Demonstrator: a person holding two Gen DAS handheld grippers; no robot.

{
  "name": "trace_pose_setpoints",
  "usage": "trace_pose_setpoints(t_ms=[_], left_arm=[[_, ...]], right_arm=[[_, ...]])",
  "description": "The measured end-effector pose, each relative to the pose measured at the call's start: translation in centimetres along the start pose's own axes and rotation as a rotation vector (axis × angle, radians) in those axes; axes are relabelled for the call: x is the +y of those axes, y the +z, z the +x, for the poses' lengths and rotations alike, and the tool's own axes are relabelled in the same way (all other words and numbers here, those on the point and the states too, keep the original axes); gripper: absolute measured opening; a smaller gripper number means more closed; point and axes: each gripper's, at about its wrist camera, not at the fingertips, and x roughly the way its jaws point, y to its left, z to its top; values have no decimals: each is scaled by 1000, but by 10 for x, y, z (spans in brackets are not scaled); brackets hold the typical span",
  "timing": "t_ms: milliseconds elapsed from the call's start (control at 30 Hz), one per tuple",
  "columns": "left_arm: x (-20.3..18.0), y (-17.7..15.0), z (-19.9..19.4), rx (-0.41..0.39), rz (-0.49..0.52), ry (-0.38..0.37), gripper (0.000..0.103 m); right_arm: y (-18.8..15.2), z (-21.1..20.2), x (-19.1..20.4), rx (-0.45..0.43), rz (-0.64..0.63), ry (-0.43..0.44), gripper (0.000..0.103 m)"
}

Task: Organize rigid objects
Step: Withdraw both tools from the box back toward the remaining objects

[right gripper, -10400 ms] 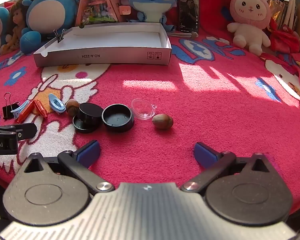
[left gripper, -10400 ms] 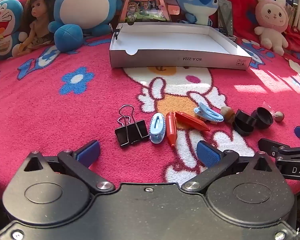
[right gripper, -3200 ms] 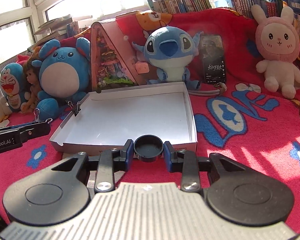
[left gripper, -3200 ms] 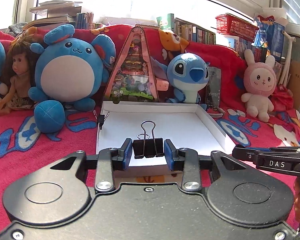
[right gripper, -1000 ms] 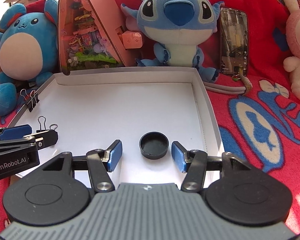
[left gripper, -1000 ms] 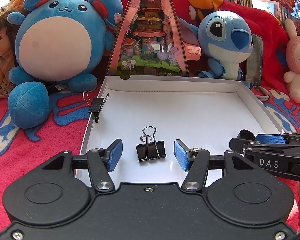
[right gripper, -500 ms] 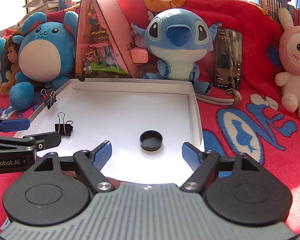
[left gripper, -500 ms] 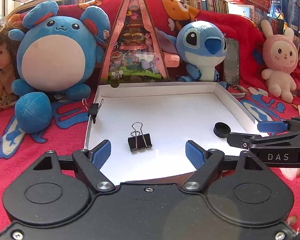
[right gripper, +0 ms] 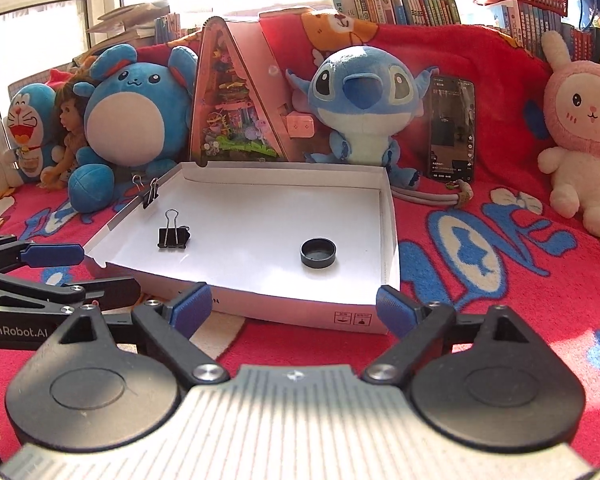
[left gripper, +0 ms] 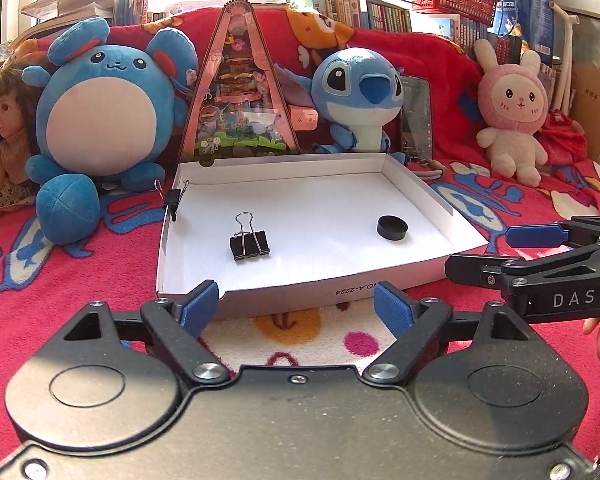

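A shallow white cardboard box (left gripper: 300, 298) (right gripper: 284, 314) lies on the red blanket. Inside it, a black binder clip (left gripper: 249, 242) (right gripper: 173, 237) sits at the left and a round black cap (left gripper: 392, 227) (right gripper: 318, 253) at the right. My left gripper (left gripper: 297, 309) hangs over the box's near wall, its jaws opening with nothing between them. My right gripper (right gripper: 285, 309) does the same at the box's near right corner, jaws opening and empty. Each gripper also shows from the side in the other view: the right gripper (left gripper: 512, 250) and the left gripper (right gripper: 76, 270).
A small binder clip (left gripper: 173, 199) (right gripper: 151, 192) is clamped on the box's left wall. Plush toys (left gripper: 100, 120) (right gripper: 360, 100), a doll (left gripper: 4, 136), a triangular display (left gripper: 240, 92), a phone (right gripper: 450, 128) and a pink rabbit (left gripper: 514, 116) line the back. Bookshelves stand behind.
Both grippers have drawn back out of the box and opened wider, leaving the binder clip and the black cap lying on the box floor.
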Motion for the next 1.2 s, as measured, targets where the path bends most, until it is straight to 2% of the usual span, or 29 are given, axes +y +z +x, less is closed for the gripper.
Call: trace_pose_setpoints(t_ms=[233,933,1200], left_arm=[[-5,-17,-16,-3,23,-5,86],[-8,-62,-50,-2,32,-17,87],[-9,-73,-58,21,33,-52,87]], right_arm=[[-21,-17,10,-13,-53,-6,103],[-74,-54,24,-23,-95,-11,103],[-87,-64,32,-29,-115,4,103]])
